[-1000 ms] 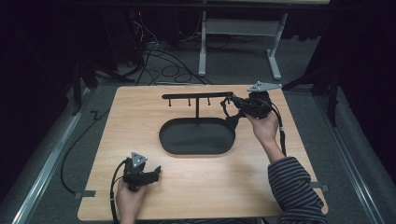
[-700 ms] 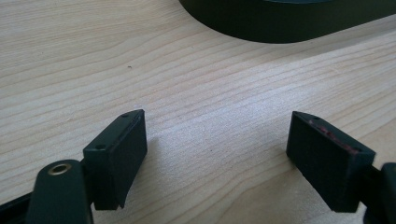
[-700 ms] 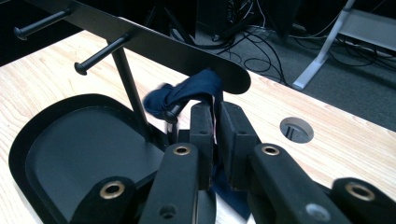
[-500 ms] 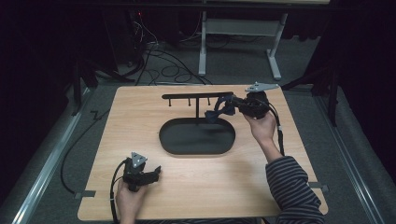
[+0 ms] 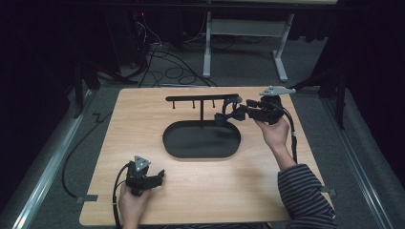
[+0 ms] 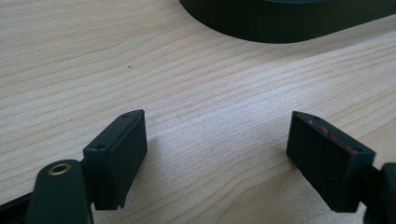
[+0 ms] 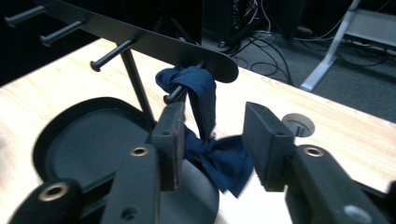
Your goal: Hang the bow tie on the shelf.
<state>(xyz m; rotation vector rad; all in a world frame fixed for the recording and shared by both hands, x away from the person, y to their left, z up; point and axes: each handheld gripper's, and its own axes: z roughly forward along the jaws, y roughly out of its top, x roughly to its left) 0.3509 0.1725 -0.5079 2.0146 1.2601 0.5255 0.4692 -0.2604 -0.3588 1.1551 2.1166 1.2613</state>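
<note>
Blue bow-tie scrunchie [image 7: 205, 116] hangs on the rightmost peg of the black rack [image 5: 200, 99], at the far right of the bench [image 5: 191, 200]. Its loop sits over the peg; the bow part [image 5: 222, 118] dangles below, above the right end of the oval black tray [image 5: 200, 140].

R gripper [image 5: 241, 111] comes in from the right, level, pointing left at the rack end. Its fingers [image 7: 170, 140] have just been opening and now stand apart, one on either side of the bow, pads not pressing on it. In the right gripper view the left finger is v. close to the cloth; can't tell if it touches.

In the way: the rack's upright post [image 7: 137, 88] just left of the scrunchie, the flat bar end right above it, more pegs [image 7: 109, 53] further left along the bar. Tray lies directly under.

L gripper [image 5: 155, 177] rests at the near left of the bench, well apart from the rack, fingers [image 6: 116, 156] wide apart w/ bare wood between them, tray edge [image 6: 280, 23] beyond.

Off the bench, far side: cables on the floor [image 5: 162, 62] and a white desk frame [image 5: 243, 43].
</note>
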